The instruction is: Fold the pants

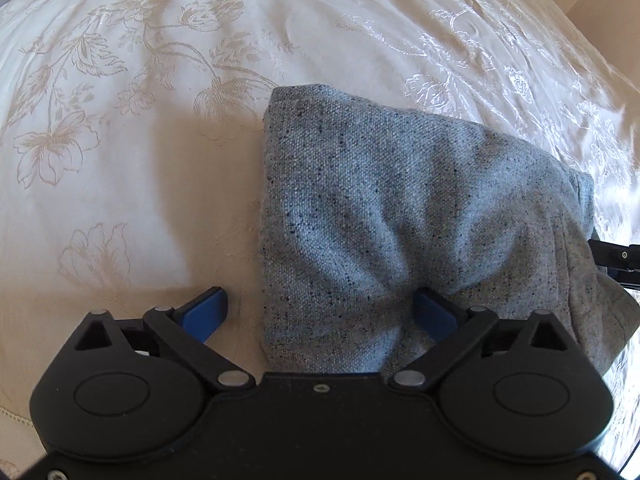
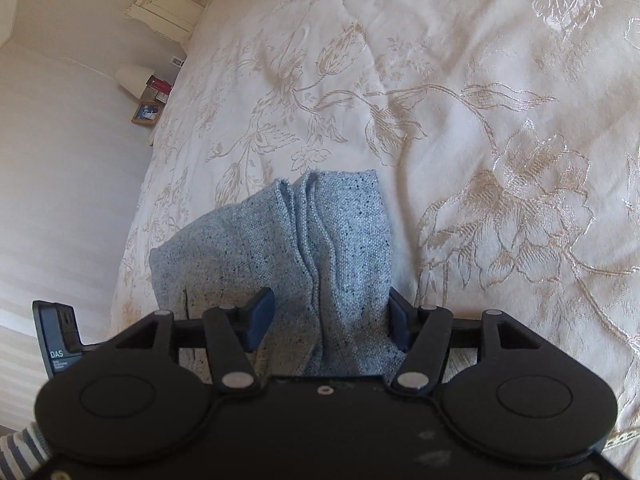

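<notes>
Both grippers — left [image 1: 320, 312], right [image 2: 328, 320] — jaws wide, gripping nothing; folded grey pants [image 1: 400, 200] btwn them on bedspread [image 1: 120, 120].

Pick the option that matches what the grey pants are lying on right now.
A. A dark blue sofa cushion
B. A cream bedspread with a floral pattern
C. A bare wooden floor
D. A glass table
B: the folded grey pants rest on a cream bedspread woven with a floral pattern, and the right wrist view shows the same patterned cover running up to a headboard.
</notes>
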